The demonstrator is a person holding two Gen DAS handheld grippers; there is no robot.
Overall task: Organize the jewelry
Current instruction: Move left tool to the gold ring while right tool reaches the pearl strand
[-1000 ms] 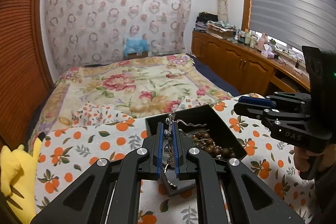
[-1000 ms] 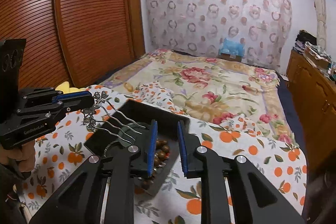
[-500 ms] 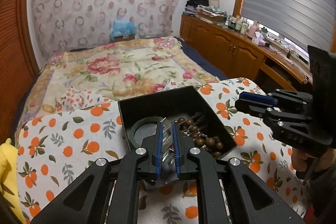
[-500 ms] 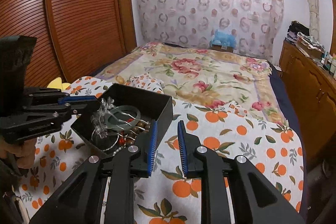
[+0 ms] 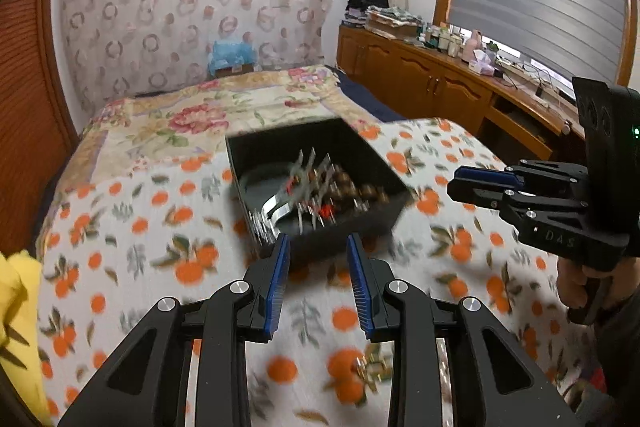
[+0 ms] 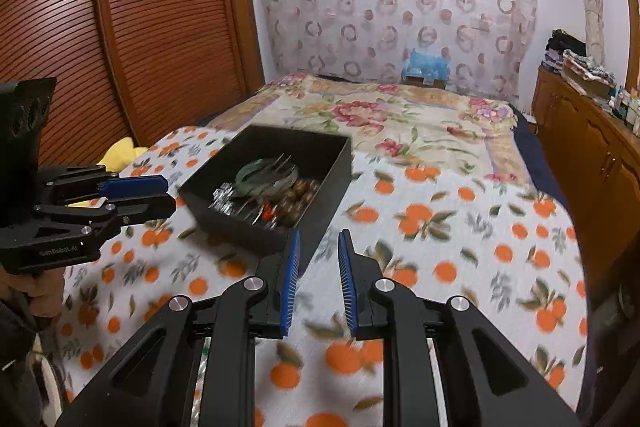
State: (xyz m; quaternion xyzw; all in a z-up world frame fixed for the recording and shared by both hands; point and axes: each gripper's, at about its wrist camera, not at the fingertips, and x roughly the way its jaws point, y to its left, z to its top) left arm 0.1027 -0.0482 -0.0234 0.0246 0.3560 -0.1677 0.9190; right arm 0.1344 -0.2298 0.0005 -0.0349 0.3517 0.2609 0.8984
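Observation:
A black open box (image 5: 288,147) (image 6: 240,227) rests on the orange-print cloth. Blurred by motion, a silver pronged hair ornament (image 5: 280,207) (image 6: 224,197) lies inside it with brown beads (image 5: 360,191) (image 6: 300,195) and a green bangle (image 5: 256,183). My left gripper (image 5: 316,255) (image 6: 160,195) hovers just in front of the box; its jaws are opening and nothing is between them. My right gripper (image 6: 318,267) (image 5: 456,187) is at the box's near right corner, with a narrow gap between its blue pads and nothing in it.
Small gold pieces (image 5: 372,371) lie on the cloth close under the left gripper. A yellow soft thing (image 5: 16,307) (image 6: 120,151) sits at the left edge. Behind the cloth the floral bedspread (image 6: 400,115) stretches back, a wooden cabinet (image 5: 440,87) runs along the right, and a slatted wardrobe (image 6: 140,27) stands left.
The left gripper let go of the silver hair ornament, which now lies in the box, and its jaws have spread. Both grippers have drawn back from the box toward me.

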